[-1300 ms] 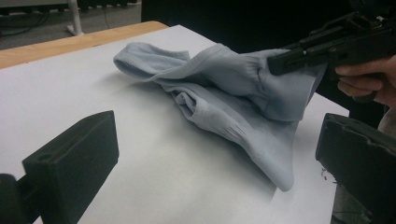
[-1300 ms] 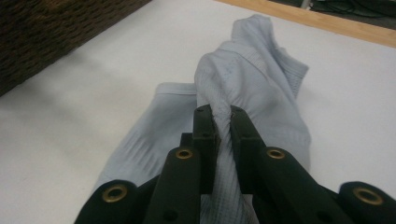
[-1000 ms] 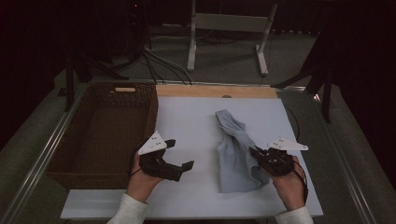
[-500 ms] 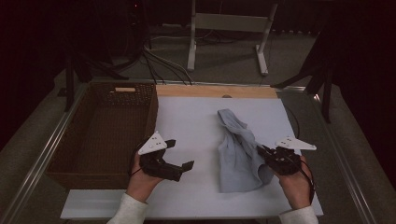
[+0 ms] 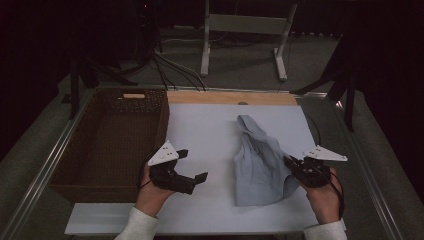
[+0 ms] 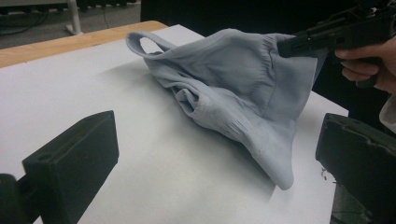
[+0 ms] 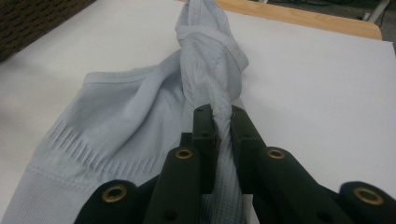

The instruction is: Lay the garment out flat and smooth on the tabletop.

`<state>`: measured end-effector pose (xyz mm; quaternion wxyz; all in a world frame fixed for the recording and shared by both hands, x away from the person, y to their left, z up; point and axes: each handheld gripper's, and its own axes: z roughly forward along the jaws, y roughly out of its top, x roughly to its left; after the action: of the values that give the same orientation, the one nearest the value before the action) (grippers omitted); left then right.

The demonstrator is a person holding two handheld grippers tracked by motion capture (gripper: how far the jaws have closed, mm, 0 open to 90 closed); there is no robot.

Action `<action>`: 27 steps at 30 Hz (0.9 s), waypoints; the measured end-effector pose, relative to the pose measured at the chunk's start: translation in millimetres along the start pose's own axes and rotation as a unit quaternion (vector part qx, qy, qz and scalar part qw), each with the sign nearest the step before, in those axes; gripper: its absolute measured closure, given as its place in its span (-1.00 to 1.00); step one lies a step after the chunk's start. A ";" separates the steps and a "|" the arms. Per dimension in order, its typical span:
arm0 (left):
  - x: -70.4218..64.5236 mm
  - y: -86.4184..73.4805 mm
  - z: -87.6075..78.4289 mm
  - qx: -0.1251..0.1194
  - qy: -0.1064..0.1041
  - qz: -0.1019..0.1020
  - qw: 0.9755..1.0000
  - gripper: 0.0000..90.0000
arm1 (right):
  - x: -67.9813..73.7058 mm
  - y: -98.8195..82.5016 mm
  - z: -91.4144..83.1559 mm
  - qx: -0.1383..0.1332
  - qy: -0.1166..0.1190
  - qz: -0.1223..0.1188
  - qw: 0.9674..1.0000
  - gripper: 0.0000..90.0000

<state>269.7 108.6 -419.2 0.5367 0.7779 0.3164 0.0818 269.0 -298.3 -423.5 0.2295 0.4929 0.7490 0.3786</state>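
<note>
A pale grey-blue garment (image 5: 260, 160) lies crumpled on the white tabletop (image 5: 210, 130), right of centre. My right gripper (image 5: 291, 163) is shut on a bunched fold at its right edge, lifting that side off the table. In the right gripper view the twisted cloth (image 7: 222, 116) runs pinched between the two black jaws of my right gripper (image 7: 219, 112). My left gripper (image 5: 191, 165) hovers open over bare table left of the garment, nothing between its fingers. The left gripper view shows the garment (image 6: 243, 93) tented up ahead and the right gripper (image 6: 285, 46) gripping it at upper right.
A brown wicker basket (image 5: 110, 140) stands along the table's left side, close to my left hand. A wooden strip (image 5: 230, 97) borders the far edge. Beyond the table stand a white frame (image 5: 245, 35) and cables on the floor.
My right gripper has drawn the garment's edge to the right, pulling the cloth wider and its right side up. The left gripper has kept still.
</note>
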 end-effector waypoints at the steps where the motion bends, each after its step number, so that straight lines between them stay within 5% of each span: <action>1: 0.1 0.1 -0.3 0.000 0.000 0.000 1.000 -0.99 | -0.6 -0.2 -0.3 0.001 -0.002 0.001 1.000 0.85; 27: 0.1 0.6 -1.3 -0.002 0.001 0.001 1.000 -0.99 | -20.5 -9.8 -6.9 0.033 -0.037 0.014 0.999 0.84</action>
<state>269.4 109.5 -418.2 0.5377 0.7771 0.3162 0.0837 266.9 -321.6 -427.7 0.2354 0.5241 0.7454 0.3379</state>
